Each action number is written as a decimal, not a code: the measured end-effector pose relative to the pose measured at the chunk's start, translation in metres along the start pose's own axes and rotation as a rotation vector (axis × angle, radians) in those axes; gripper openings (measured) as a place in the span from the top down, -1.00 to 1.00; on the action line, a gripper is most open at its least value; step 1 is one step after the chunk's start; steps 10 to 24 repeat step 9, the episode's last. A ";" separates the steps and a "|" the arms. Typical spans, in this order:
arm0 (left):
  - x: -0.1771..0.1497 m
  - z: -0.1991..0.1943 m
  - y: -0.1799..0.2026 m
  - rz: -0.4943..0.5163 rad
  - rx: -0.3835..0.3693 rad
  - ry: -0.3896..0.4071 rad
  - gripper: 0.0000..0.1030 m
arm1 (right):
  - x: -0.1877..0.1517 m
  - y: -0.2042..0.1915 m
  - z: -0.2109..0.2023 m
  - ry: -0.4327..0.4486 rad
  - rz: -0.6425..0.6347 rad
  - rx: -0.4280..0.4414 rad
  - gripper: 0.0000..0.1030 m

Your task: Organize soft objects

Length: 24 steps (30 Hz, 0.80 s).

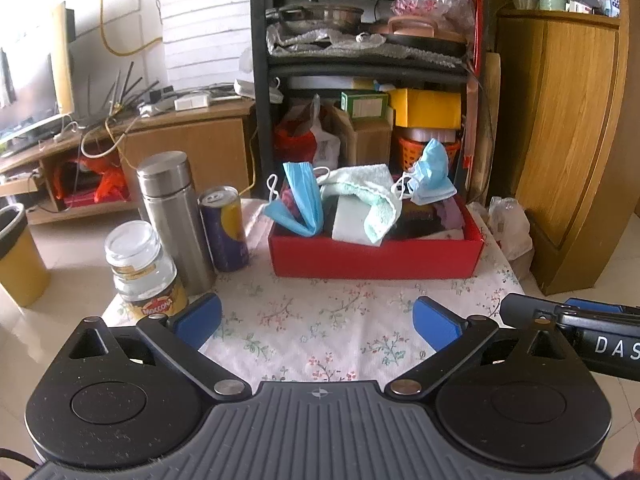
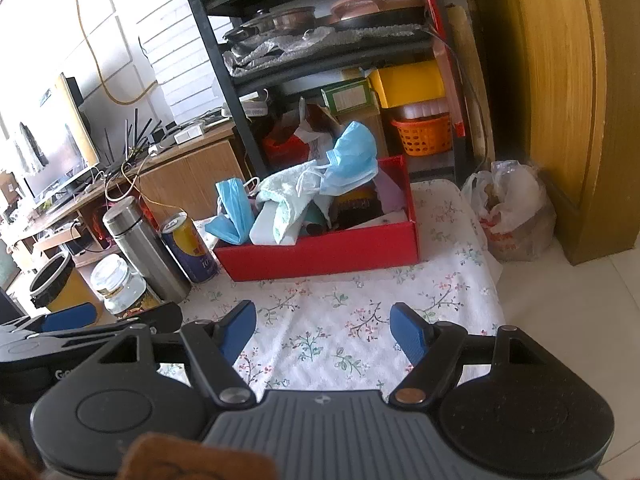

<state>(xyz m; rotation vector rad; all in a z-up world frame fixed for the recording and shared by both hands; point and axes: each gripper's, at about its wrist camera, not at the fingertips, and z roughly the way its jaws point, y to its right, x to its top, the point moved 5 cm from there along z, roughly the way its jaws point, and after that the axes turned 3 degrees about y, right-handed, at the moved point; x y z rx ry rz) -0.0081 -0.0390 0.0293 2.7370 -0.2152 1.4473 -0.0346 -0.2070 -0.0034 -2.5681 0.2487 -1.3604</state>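
A red box (image 1: 376,258) (image 2: 320,252) stands at the far side of the floral tablecloth (image 1: 320,320) (image 2: 352,312). Inside it lie a pale green towel (image 1: 368,196) (image 2: 286,196), a folded blue face mask (image 1: 300,196) (image 2: 232,208), a second blue mask (image 1: 432,172) (image 2: 352,160) at the right, a white block and some dark items. My left gripper (image 1: 318,322) hovers over the cloth short of the box, open wide with nothing between its blue pads. My right gripper (image 2: 324,330) is open beside it, also with nothing in it.
Left of the box stand a steel flask (image 1: 176,216) (image 2: 144,248), a purple-yellow can (image 1: 224,228) (image 2: 190,248) and a glass coffee jar (image 1: 144,268) (image 2: 118,284). A black shelf unit (image 1: 360,60) full of goods rises behind. A wooden cabinet (image 1: 568,140) and a plastic bag (image 2: 508,216) are at right.
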 end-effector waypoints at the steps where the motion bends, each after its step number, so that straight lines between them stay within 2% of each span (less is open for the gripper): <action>1: 0.000 0.000 0.000 0.000 -0.002 0.004 -0.89 | 0.000 0.000 0.000 0.001 0.000 -0.001 0.09; 7: 0.002 -0.001 -0.002 0.001 -0.017 0.031 -0.89 | 0.002 -0.001 -0.001 0.020 0.002 0.008 0.09; 9: 0.002 0.000 -0.004 -0.009 -0.018 0.020 -0.89 | 0.002 -0.001 -0.002 0.026 0.003 0.007 0.03; 24: 0.002 0.000 -0.004 -0.009 -0.018 0.020 -0.89 | 0.002 -0.001 -0.002 0.026 0.003 0.007 0.03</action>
